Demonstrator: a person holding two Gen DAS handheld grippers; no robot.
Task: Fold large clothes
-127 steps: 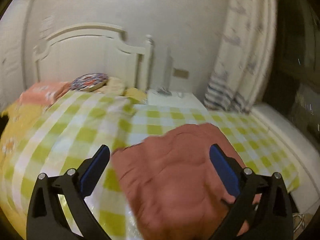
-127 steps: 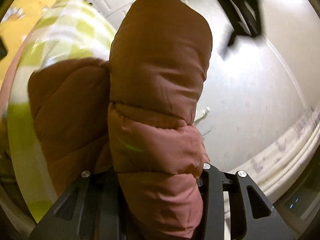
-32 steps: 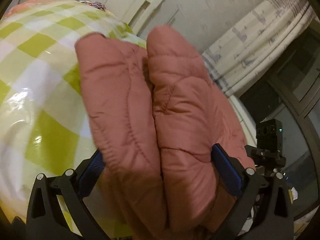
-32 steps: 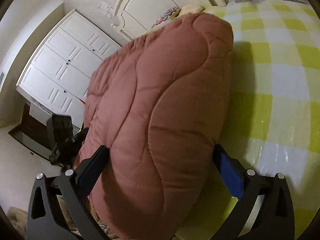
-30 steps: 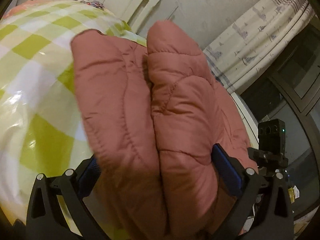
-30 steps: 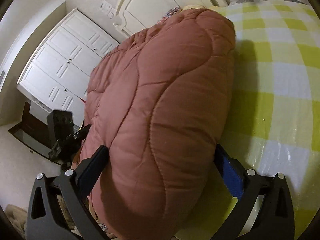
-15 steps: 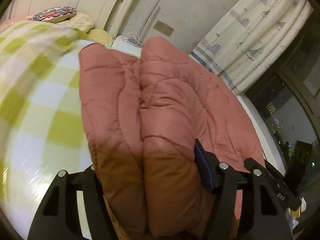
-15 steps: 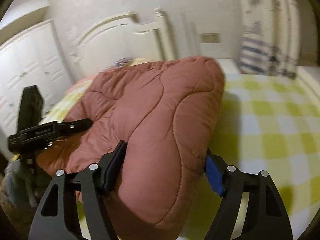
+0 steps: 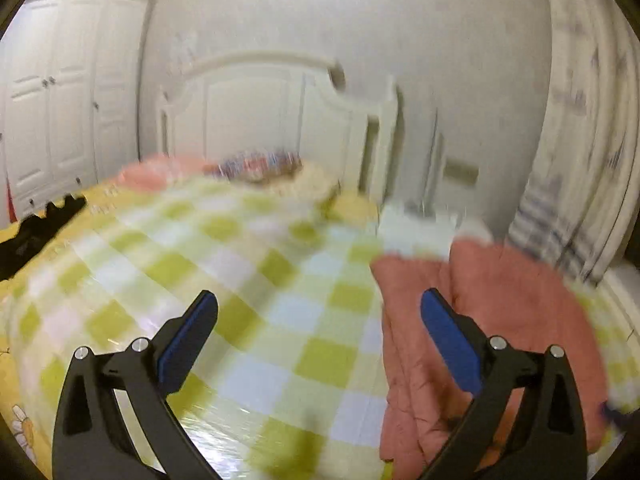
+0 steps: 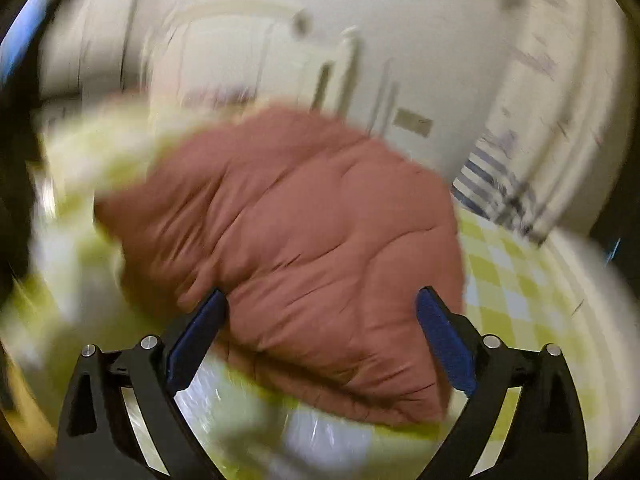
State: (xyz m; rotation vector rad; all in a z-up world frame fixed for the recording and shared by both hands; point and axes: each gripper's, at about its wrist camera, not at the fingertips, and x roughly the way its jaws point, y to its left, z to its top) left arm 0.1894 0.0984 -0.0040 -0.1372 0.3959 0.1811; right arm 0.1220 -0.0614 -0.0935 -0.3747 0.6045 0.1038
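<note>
A folded rust-pink quilted jacket (image 9: pixel 500 320) lies on the green-and-white checked bed cover (image 9: pixel 240 280). In the left wrist view it sits to the right, partly behind the right finger. My left gripper (image 9: pixel 318 340) is open and empty over the bare checked cover, left of the jacket. In the right wrist view the jacket (image 10: pixel 312 240) fills the middle as a thick bundle. My right gripper (image 10: pixel 320 332) is open, its fingers standing wide on either side of the jacket's near edge, above it. Both views are motion-blurred.
A white headboard (image 9: pixel 280 120) and pillows (image 9: pixel 256 168) are at the far end of the bed. A white wardrobe (image 9: pixel 60 112) stands at the left, a curtain (image 9: pixel 580 160) at the right. A black object (image 9: pixel 36 228) lies on the yellow sheet at the left.
Both grippers have opened and let go of the jacket, which now rests on the bed. The left gripper has swung left off the jacket; the right has pulled back and up.
</note>
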